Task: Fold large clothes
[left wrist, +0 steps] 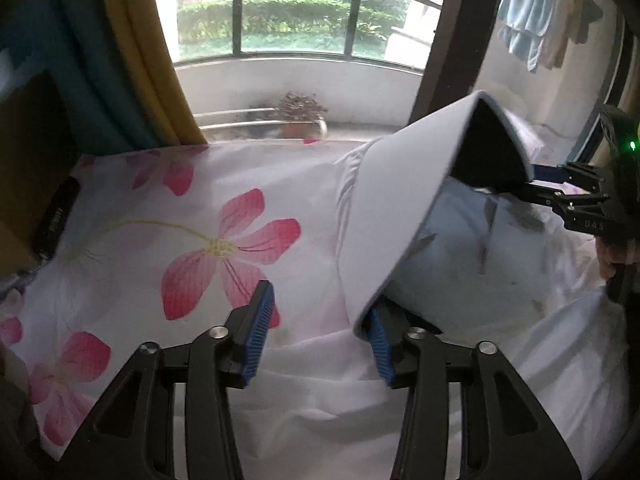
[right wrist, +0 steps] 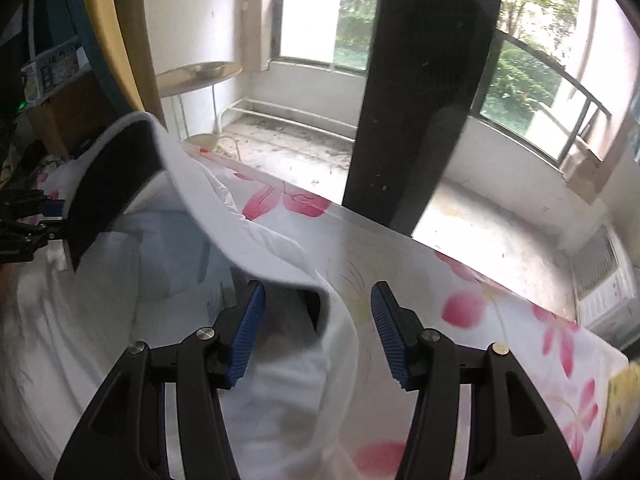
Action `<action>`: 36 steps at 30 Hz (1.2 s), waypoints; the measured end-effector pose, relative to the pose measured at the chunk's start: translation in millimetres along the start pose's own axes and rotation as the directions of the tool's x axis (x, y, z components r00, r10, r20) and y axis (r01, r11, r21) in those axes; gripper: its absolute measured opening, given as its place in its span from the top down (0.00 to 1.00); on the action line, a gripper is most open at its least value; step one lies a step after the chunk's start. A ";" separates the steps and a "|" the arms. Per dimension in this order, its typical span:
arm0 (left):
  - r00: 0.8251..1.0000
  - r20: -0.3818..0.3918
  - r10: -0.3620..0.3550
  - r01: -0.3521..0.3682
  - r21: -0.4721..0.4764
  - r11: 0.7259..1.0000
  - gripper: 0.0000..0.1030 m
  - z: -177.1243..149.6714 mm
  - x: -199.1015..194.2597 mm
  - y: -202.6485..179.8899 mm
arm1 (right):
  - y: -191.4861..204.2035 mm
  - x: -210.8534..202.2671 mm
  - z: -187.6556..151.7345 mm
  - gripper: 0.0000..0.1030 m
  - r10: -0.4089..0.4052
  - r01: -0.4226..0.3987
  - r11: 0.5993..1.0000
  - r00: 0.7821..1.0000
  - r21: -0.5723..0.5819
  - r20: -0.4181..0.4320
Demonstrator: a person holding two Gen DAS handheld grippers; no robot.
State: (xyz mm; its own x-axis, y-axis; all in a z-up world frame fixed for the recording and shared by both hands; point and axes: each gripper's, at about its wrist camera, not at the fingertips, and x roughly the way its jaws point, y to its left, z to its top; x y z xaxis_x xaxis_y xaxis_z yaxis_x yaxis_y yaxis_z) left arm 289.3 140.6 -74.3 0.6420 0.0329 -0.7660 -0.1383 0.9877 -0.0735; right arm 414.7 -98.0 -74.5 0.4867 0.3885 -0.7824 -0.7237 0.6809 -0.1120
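A large white garment (left wrist: 500,280) lies on a bed sheet with pink flowers (left wrist: 200,220). A stiff white board with a black underside (left wrist: 400,200) arches over the garment between both grippers. My left gripper (left wrist: 320,332) is open; the board's near end rests by its right finger. My right gripper (right wrist: 316,328) is open, with the board's other end (right wrist: 280,264) and a fold of white cloth (right wrist: 320,360) between its fingers. The right gripper shows at the right edge of the left wrist view (left wrist: 576,196); the left one shows at the left edge of the right wrist view (right wrist: 28,216).
A glass balcony door with a dark frame post (right wrist: 420,100) runs along the bed's far edge. Yellow and teal curtains (left wrist: 140,60) hang at left. A black object (left wrist: 56,220) lies by the bed's left edge. A potted plant (left wrist: 300,116) stands on the balcony.
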 end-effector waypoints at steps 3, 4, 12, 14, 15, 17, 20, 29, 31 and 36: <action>1.000 0.010 0.022 -0.023 0.026 0.999 0.48 1.9 3.0 -5.0 | -1.1 18.1 -0.1 0.92 0.025 -0.025 1.000 0.999 -0.004 -0.022; 1.000 0.013 0.021 -0.021 0.022 1.000 0.48 3.0 2.8 -5.5 | -1.6 22.8 -1.7 0.93 0.025 -0.025 1.000 0.999 0.001 -0.041; 0.999 0.006 0.042 -0.043 0.100 0.994 0.47 23.6 12.8 -24.8 | -18.2 -18.2 -16.8 0.96 -0.089 0.089 0.995 0.996 0.037 0.017; 1.000 0.011 0.019 -0.020 0.129 0.991 0.47 33.8 14.5 -38.1 | -26.0 -30.2 -27.6 0.96 -0.115 0.113 0.990 0.993 0.081 0.015; 1.000 0.012 0.007 -0.009 0.136 0.991 0.47 36.8 13.6 -42.1 | -30.1 -35.5 -33.9 0.96 -0.126 0.125 0.987 0.992 0.102 0.011; 1.000 0.017 -0.016 0.014 0.141 0.990 0.47 42.4 9.2 -48.8 | -36.2 -40.8 -44.9 0.96 -0.148 0.147 0.981 0.989 0.129 -0.005; 0.999 0.027 -0.045 0.041 0.142 0.989 0.47 46.2 0.9 -52.1 | -41.4 -49.4 -61.5 0.96 -0.168 0.171 0.972 0.985 0.162 -0.029; 0.989 0.090 -0.120 0.110 0.103 0.989 0.47 67.9 -28.5 -49.2 | -39.3 -67.5 -74.2 0.55 -0.139 0.144 0.971 0.990 0.189 -0.039; 0.980 0.104 -0.170 0.162 0.082 0.983 0.47 74.4 -34.0 -46.2 | -39.2 -76.8 -68.7 0.53 -0.112 0.111 0.974 0.994 0.199 -0.009; 0.969 0.131 -0.210 0.201 0.074 0.977 0.46 90.8 -26.1 -49.4 | -41.5 -99.5 -47.7 0.50 -0.097 0.079 0.975 0.992 0.206 0.082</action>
State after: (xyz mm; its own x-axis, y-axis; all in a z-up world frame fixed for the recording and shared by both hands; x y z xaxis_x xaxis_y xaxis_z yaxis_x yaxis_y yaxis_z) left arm 347.8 104.9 7.3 0.7496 -0.1552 -0.6434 0.0498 0.9826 -0.1789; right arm 373.0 -194.6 -21.3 0.5933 0.3701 -0.7149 -0.5667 0.8227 -0.0444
